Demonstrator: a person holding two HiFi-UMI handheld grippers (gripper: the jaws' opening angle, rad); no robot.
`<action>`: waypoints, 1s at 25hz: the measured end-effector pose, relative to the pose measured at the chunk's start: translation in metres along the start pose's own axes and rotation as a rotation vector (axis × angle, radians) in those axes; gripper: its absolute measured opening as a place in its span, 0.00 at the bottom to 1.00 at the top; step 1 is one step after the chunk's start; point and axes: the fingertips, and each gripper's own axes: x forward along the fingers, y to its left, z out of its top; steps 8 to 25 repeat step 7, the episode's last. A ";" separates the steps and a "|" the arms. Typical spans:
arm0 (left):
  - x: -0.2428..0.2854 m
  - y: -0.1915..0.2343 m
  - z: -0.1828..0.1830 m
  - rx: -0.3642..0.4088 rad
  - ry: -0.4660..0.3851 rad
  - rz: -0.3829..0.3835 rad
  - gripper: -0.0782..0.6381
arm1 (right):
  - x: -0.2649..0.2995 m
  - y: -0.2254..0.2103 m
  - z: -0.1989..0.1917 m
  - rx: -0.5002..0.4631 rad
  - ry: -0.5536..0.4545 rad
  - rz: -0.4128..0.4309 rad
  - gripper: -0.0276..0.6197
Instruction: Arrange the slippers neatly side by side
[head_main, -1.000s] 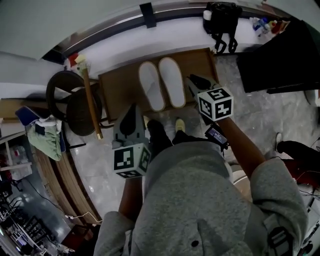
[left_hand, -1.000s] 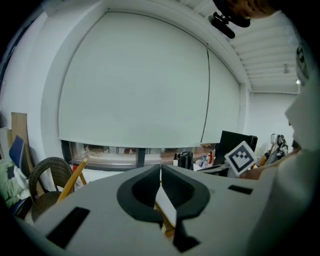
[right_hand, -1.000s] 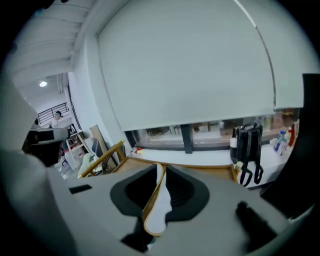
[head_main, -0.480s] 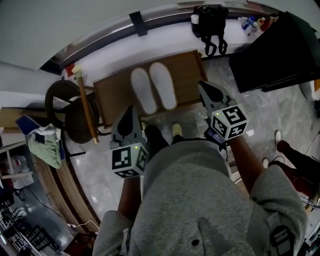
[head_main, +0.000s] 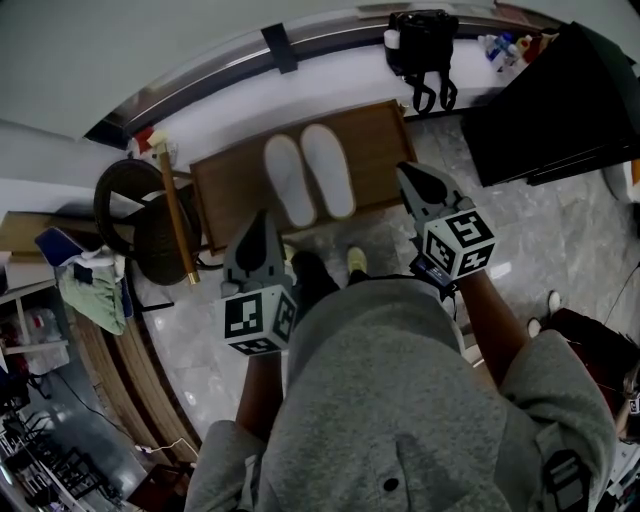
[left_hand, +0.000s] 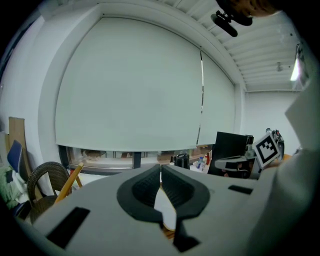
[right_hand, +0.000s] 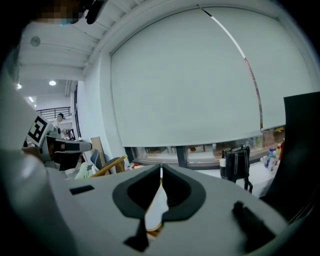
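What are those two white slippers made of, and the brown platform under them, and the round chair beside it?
The slippers look like soft white cloth: matte, with no shine. The platform seems to be wood or veneer: even brown, flat, straight-edged. The chair looks like dark wicker or rattan, judging by its curved rim, though the weave is too small to confirm.

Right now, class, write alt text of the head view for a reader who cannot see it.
Two white slippers lie side by side on a low wooden platform. A person in grey holds the left gripper and right gripper clear of them, both shut and empty.
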 end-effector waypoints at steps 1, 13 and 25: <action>0.000 0.000 0.000 0.000 0.001 0.001 0.14 | 0.001 0.000 -0.001 -0.001 0.003 0.001 0.09; -0.002 0.003 -0.004 -0.009 0.001 0.012 0.14 | 0.004 0.002 -0.006 -0.006 0.018 0.001 0.09; -0.002 0.003 -0.004 -0.009 0.001 0.012 0.14 | 0.004 0.002 -0.006 -0.006 0.018 0.001 0.09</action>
